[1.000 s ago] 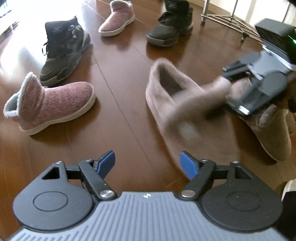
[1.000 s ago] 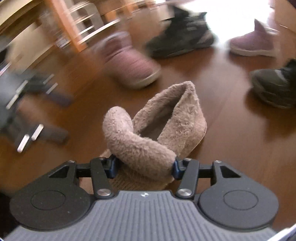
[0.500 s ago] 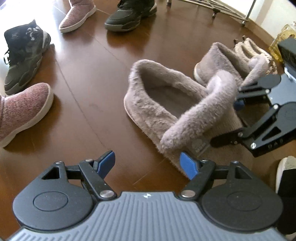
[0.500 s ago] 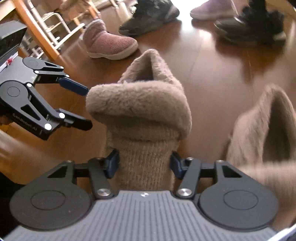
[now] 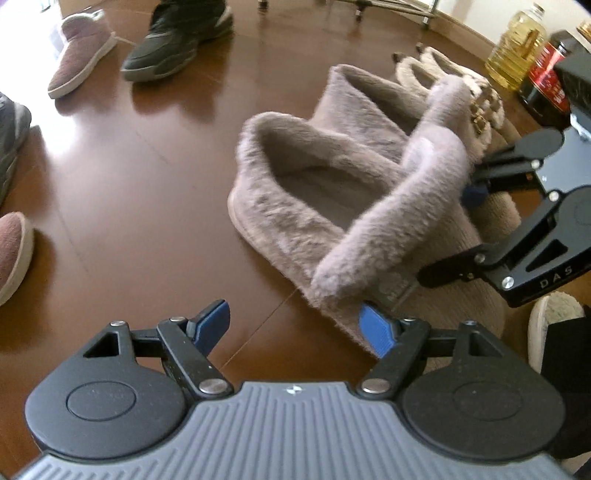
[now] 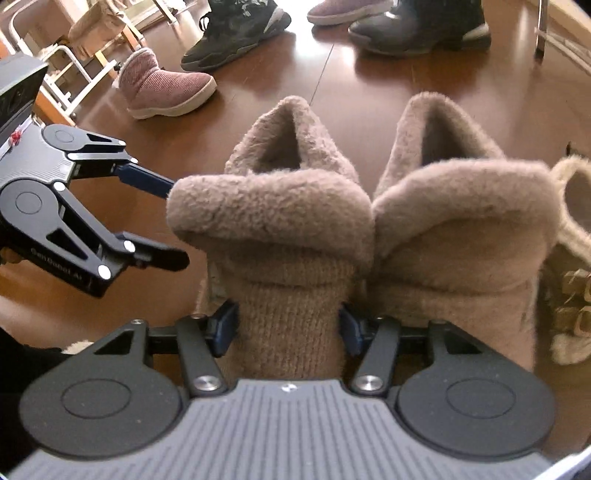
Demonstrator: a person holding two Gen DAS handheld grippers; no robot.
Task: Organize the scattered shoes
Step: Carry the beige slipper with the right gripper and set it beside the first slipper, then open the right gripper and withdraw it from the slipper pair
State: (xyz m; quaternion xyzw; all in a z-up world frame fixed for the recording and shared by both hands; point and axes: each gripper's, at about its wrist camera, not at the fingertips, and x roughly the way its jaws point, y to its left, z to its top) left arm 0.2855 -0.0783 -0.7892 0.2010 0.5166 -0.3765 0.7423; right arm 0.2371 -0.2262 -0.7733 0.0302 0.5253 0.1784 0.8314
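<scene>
My right gripper [image 6: 288, 328] is shut on the knit toe of a tan fleece slipper [image 6: 273, 221] that rests on the wood floor, side by side with its matching slipper [image 6: 458, 229]. In the left wrist view the held slipper [image 5: 314, 206] lies just ahead, the right gripper [image 5: 454, 236] clamped on its far side and the mate [image 5: 365, 107] behind it. My left gripper [image 5: 295, 326] is open and empty, low over the floor beside the slipper's near edge. It also shows in the right wrist view [image 6: 162, 221].
Pink knit boots [image 6: 162, 88] [image 5: 79, 57], black sneakers [image 6: 232, 33] [image 5: 177, 40] [image 6: 421, 33] and cream buckle slippers [image 5: 461, 85] lie around on the floor. Oil bottles [image 5: 517, 44] stand at the far right. A rack's legs [image 5: 391, 9] are at the back.
The right gripper has carried the tan slipper over and set it down next to its mate. The left gripper has followed, staying open.
</scene>
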